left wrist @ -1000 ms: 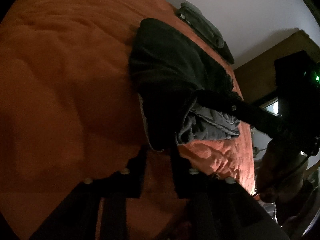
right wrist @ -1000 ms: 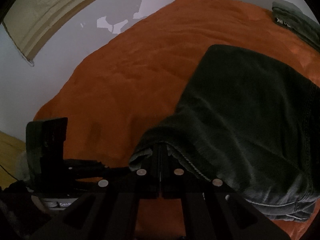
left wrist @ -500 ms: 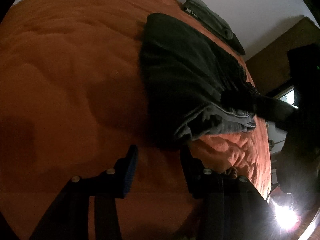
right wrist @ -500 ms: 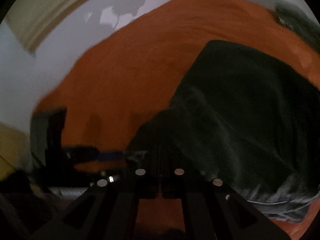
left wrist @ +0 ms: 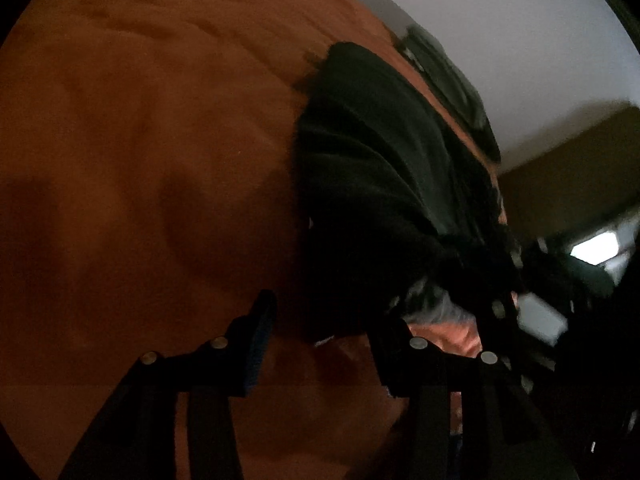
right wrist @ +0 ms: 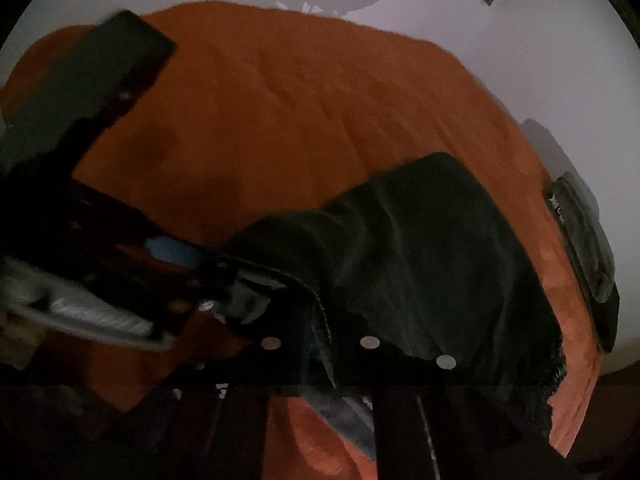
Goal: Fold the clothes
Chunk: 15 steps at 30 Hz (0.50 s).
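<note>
A dark garment (left wrist: 380, 180) lies partly folded on the orange bedspread (left wrist: 140, 140). My left gripper (left wrist: 324, 332) is opening. The garment's near edge reaches the gap between its fingers, but the pads do not press on it. My right gripper (right wrist: 320, 340) is shut on the garment's (right wrist: 432, 260) seamed edge, which is lifted and bunched, with grey lining showing below. In the left wrist view the right gripper (left wrist: 480, 276) is a dark blur at the garment's right corner. In the right wrist view the left gripper (right wrist: 200, 268) comes in from the left, close to the held edge.
A folded grey-green garment (left wrist: 452, 84) lies at the bed's far edge, also seen in the right wrist view (right wrist: 588, 256). A pale wall (left wrist: 520, 20) stands behind the bed. Brown furniture (left wrist: 568, 168) and a bright light patch (left wrist: 596, 246) are at the right.
The left jaws have spread wider and no longer pinch the garment's edge. The right gripper has rolled and shifted sideways with the edge, lifting and bunching the cloth near the left gripper.
</note>
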Tool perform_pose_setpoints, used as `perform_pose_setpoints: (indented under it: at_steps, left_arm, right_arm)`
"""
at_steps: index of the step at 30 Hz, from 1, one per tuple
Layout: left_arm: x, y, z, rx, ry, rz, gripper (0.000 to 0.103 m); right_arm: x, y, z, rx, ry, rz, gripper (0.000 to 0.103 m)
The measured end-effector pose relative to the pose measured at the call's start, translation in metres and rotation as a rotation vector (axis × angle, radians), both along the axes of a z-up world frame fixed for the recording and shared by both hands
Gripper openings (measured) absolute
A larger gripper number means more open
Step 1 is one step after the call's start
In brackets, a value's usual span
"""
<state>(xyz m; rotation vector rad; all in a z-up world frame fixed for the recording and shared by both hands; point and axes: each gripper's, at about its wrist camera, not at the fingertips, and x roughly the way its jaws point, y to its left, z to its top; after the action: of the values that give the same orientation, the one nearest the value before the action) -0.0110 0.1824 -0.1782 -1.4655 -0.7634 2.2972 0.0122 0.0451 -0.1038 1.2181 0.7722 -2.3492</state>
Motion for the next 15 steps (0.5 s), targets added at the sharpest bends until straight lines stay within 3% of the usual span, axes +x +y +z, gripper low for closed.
perform_pose_setpoints:
  at_steps: [2, 5, 9, 15]
  left_arm:
    - [0.001, 0.004, -0.001, -0.046, 0.011, 0.055, 0.049]
    - [0.004, 0.008, -0.008, -0.073, -0.008, 0.154, 0.047]
    - [0.014, 0.009, -0.013, -0.110, -0.022, 0.241, 0.041]
    - [0.018, 0.001, -0.026, -0.064, -0.039, 0.185, 0.040]
  right_arm:
    - [0.005, 0.002, -0.003, -0.043, -0.040, -0.002, 0.003]
    - [0.008, -0.002, -0.011, -0.013, -0.029, 0.007, 0.003]
    - [-0.007, 0.001, -0.022, -0.068, -0.102, -0.037, 0.003]
    - [-0.018, -0.001, -0.037, -0.056, -0.164, -0.019, 0.004]
